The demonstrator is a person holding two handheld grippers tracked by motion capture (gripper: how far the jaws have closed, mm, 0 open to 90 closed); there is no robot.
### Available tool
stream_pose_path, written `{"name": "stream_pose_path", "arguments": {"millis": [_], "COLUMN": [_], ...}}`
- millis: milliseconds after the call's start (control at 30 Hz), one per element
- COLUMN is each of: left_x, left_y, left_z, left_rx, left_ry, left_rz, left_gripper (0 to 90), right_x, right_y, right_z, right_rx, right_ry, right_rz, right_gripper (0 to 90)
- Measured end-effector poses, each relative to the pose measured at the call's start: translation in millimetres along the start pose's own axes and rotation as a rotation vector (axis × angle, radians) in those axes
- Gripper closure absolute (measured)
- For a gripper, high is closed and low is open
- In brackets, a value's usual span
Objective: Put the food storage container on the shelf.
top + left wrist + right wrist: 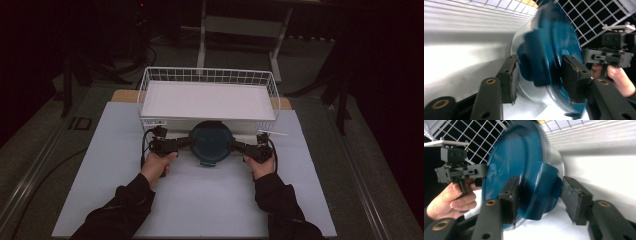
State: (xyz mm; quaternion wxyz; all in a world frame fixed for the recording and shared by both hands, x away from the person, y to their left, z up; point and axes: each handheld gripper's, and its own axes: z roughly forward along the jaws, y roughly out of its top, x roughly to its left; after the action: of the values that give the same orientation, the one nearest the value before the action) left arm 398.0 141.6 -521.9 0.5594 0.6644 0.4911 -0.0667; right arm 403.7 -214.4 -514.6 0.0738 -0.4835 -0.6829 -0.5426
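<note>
Both grippers, left gripper (186, 141) and right gripper (235, 145), stand released around the blue pot lid (211, 142); it may slide off the wire basket (150, 80) front edge.

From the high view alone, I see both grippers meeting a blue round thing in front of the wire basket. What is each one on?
Observer: The right gripper has its jaws either side of a side handle of the blue pot.
Operator: And the left?
Observer: The left gripper straddles the opposite handle; blur hides whether the pads press.
Operator: All blue?
Observer: No, a silver rim runs round it.
</note>
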Motion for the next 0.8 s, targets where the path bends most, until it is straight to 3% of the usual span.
{"name": "stream_pose_path", "arguments": {"millis": [100, 200, 233, 267, 333, 433, 567, 633, 700, 800], "left_x": [1.7, 2.3, 1.0, 1.1, 1.1, -1.4, -2.7, -5.3, -11.7, -20.0], "left_y": [0.8, 0.2, -0.5, -0.5, 0.1, 1.6, 3.3, 3.4, 2.9, 2.2], "left_z": [1.9, 2.3, 2.7, 3.0, 3.3, 4.1, 3.9, 3.3, 1.1, -3.2], "left_rx": [-0.023, -0.033, -0.037, -0.038, -0.037, -0.029, -0.016, -0.006, 0.001, -0.004], "left_ry": [0.014, 0.024, 0.028, 0.031, 0.042, 0.066, 0.082, 0.093, 0.135, 0.135], "left_rz": [0.013, 0.021, 0.004, -0.002, 0.024, 0.019, 0.028, 0.053, 0.087, 0.150], "left_gripper": [45.4, 44.0, 41.5, 40.3, 39.0, 35.9, 33.3, 29.4, 24.5, 12.0], "right_x": [2.4, 2.9, 3.1, 3.4, 4.3, 6.5, 8.3, 9.4, 10.7, 13.8], "right_y": [2.5, 3.9, 4.4, 4.8, 6.3, 9.4, 11.9, 11.6, 10.9, 9.7], "right_z": [3.0, 3.9, 4.0, 4.2, 5.0, 6.4, 7.1, 6.8, 5.7, 3.5], "right_rx": [-0.037, -0.043, -0.043, -0.044, -0.052, -0.057, -0.053, -0.051, -0.049, -0.048], "right_ry": [-0.038, -0.047, -0.050, -0.055, -0.078, -0.113, -0.127, -0.131, -0.141, -0.162], "right_rz": [-0.015, -0.034, -0.038, -0.045, -0.067, -0.073, -0.092, -0.100, -0.109, -0.129], "right_gripper": [45.1, 45.0, 45.0, 44.8, 43.6, 42.9, 43.1, 42.9, 41.3, 39.6]}}
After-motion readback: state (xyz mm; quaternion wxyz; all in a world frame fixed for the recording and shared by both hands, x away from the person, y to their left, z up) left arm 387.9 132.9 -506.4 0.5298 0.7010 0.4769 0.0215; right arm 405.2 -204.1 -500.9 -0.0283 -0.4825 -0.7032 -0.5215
